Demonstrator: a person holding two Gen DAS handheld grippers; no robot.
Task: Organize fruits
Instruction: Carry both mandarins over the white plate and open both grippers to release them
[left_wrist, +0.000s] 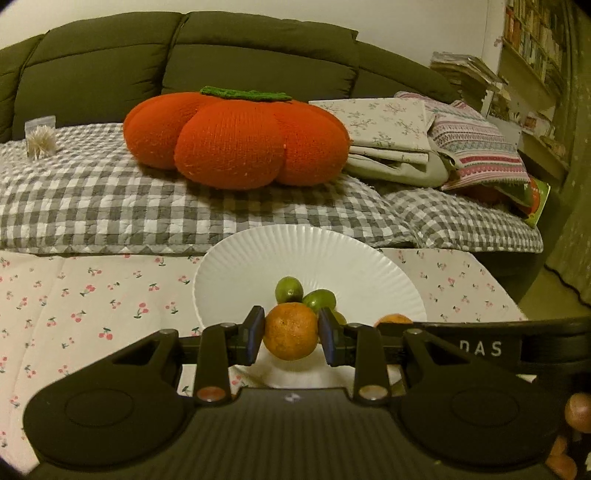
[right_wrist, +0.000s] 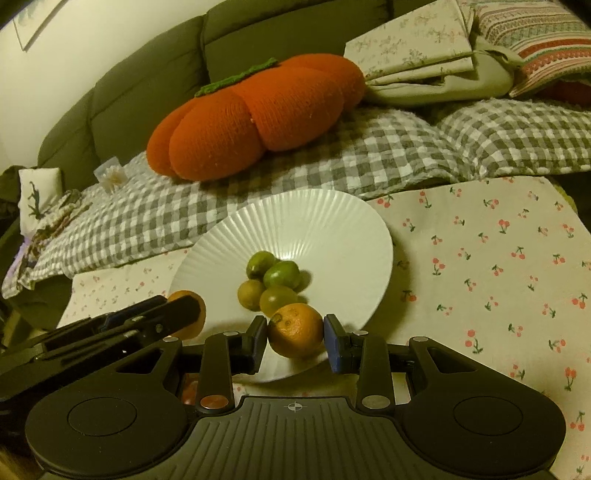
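Two hand-held grippers, each closed around a small orange fruit, hang over a white ribbed plate (right_wrist: 332, 229) on a cloth printed with red cherries (right_wrist: 498, 266).

Seen from its own camera, the left gripper (left_wrist: 291, 338) has its two dark pads pressed against either side of an orange (left_wrist: 290, 331), the jaws drawn in just wide enough for the fruit. This orange sits above the near edge of the plate, casting a soft shadow on the white surface below. In the right camera the same gripper (right_wrist: 192, 314) enters from the left, its orange partly hidden behind its black fingers.

The right gripper (right_wrist: 295, 334) clamps a second orange (right_wrist: 295, 329) in the same way — one pad touching each flank. That fruit also hangs over the plate's near rim, just in front of the fruit already there.

On the plate lie four small green fruits (right_wrist: 273, 282), clustered together and touching one another near the centre. Two are brighter green; two are duller and yellowish.

Behind the plate is a grey-and-white checked blanket (left_wrist: 110, 206) with a large knitted orange pumpkin cushion (left_wrist: 236, 140) resting on it. Folded cloths (left_wrist: 391, 136) lie to the cushion's right, and a dark green sofa back (left_wrist: 184, 62) rises behind everything.
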